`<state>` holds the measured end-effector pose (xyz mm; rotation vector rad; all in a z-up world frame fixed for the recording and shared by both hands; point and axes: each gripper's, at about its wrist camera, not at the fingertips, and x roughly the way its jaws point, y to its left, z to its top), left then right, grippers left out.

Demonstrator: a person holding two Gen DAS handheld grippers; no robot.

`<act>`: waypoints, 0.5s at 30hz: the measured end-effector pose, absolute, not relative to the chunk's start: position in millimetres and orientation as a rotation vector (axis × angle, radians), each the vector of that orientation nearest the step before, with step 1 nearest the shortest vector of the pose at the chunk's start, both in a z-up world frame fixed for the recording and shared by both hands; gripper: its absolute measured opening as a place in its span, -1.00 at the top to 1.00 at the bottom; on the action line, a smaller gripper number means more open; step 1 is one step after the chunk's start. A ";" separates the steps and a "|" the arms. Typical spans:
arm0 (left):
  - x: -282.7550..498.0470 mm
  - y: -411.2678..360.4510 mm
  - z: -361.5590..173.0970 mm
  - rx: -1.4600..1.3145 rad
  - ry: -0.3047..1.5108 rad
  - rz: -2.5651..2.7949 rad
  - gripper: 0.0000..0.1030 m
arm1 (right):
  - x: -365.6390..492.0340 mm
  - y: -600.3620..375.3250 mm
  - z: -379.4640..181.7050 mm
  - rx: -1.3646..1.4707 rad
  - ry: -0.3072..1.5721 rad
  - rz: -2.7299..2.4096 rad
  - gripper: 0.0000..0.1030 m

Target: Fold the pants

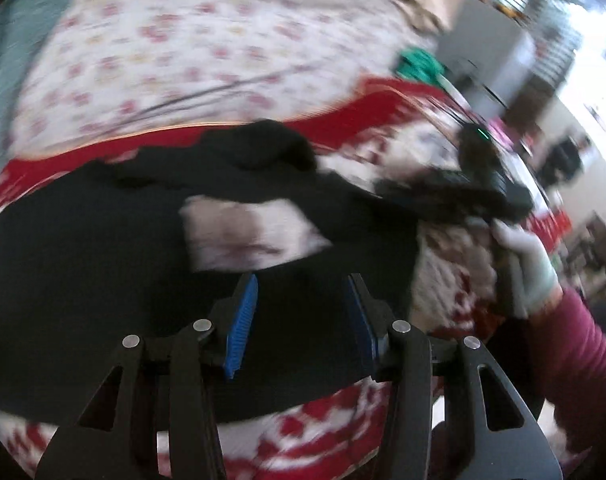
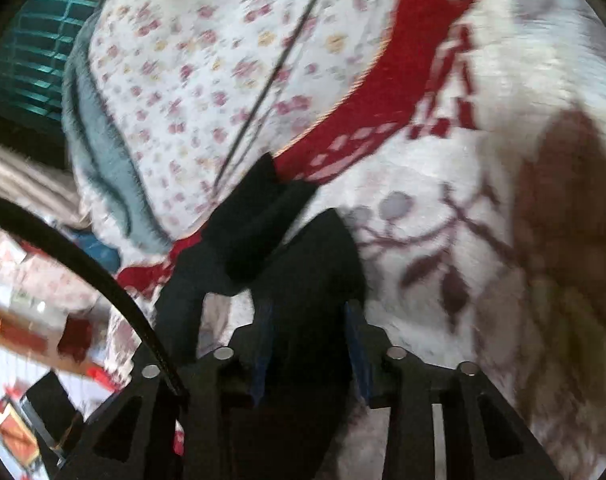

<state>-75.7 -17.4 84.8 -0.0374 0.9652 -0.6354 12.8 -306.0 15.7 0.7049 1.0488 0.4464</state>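
Observation:
The black pants (image 1: 87, 248) lie spread on a red-and-white blanket (image 1: 327, 432) on the bed. My left gripper (image 1: 301, 312) is open, its blue pads (image 1: 243, 320) apart just over the black cloth. My right gripper shows at the right in the left wrist view (image 1: 483, 184), held by a white-gloved hand. In the right wrist view the right gripper (image 2: 309, 344) has black pants cloth (image 2: 263, 220) between its blue pads, and the cloth rises ahead of it. Both views are blurred.
A floral white sheet (image 1: 191, 40) covers the bed beyond the blanket's red border (image 1: 367, 112). A grey-blue cover (image 2: 99, 152) lies at the bed's edge. A green cloth (image 1: 419, 64) sits far right. Room furniture stands beyond the bed.

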 end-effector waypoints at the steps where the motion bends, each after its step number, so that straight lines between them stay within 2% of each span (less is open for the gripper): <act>1: -72.3 -28.7 81.9 -0.019 0.972 -0.681 0.12 | 15.4 -305.0 14.8 0.698 1.054 0.454 0.25; 7: -50.1 -70.0 60.7 0.102 1.003 -0.805 0.12 | 38.9 -305.8 0.1 0.770 1.045 0.527 0.25; 11: -38.4 -81.4 44.4 0.181 1.029 -0.812 0.12 | 53.0 -288.4 -8.2 0.697 1.058 0.563 0.28; 13: -35.8 -82.6 35.4 0.190 1.054 -0.826 0.12 | 52.3 -281.1 -10.7 0.652 1.026 0.547 0.69; 15: -34.8 -81.4 28.9 0.183 1.061 -0.828 0.12 | 50.2 -278.1 -13.5 0.625 1.019 0.513 0.85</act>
